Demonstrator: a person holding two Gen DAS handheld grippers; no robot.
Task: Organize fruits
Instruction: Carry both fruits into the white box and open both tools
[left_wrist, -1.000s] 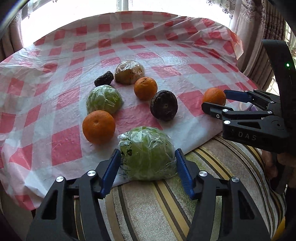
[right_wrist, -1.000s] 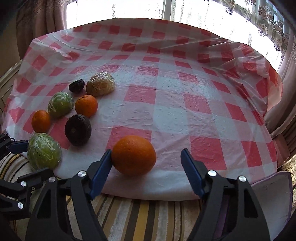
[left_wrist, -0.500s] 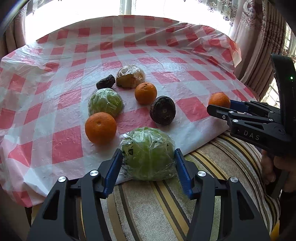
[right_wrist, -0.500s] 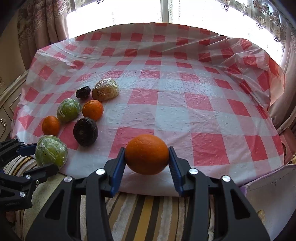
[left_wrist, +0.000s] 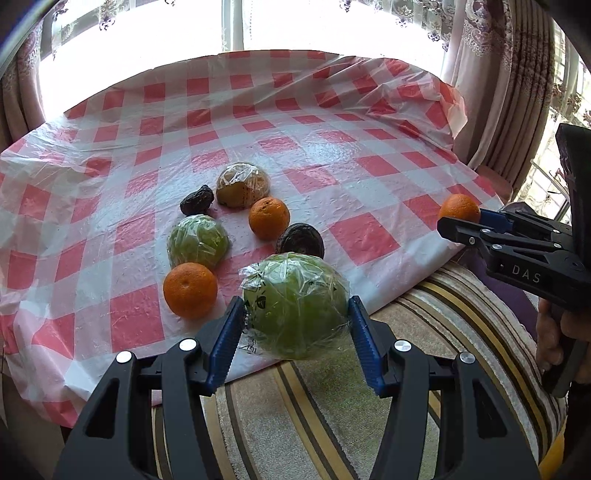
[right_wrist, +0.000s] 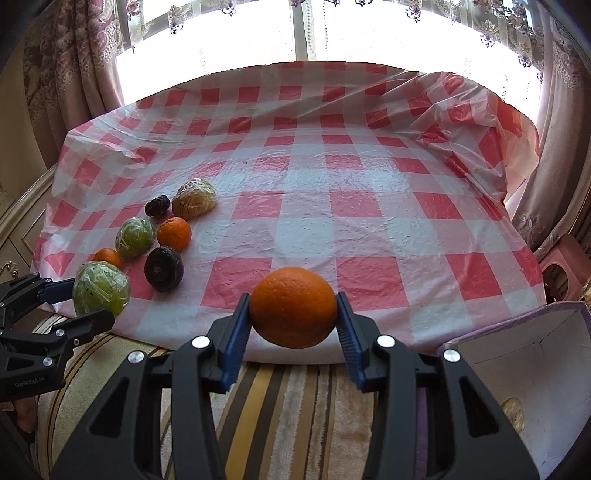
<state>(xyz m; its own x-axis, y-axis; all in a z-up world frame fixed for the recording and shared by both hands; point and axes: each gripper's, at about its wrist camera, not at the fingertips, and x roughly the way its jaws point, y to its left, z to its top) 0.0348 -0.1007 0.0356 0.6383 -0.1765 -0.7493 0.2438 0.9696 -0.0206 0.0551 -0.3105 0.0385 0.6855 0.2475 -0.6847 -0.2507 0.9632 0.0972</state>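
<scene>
Both grippers carry fruit off the table's near edge, apparently for sorting: left gripper (left_wrist: 295, 325) fingers clamp a plastic-wrapped green fruit (left_wrist: 295, 302), right gripper (right_wrist: 291, 317) fingers clamp an orange (right_wrist: 291, 306).

Left gripper (left_wrist: 295, 328) clamps a plastic-wrapped green fruit (left_wrist: 295, 304) at the near edge of a red-checked tablecloth (left_wrist: 332, 147). Far right, the right gripper (left_wrist: 461, 221) holds 1 orange (left_wrist: 458, 207).
</scene>
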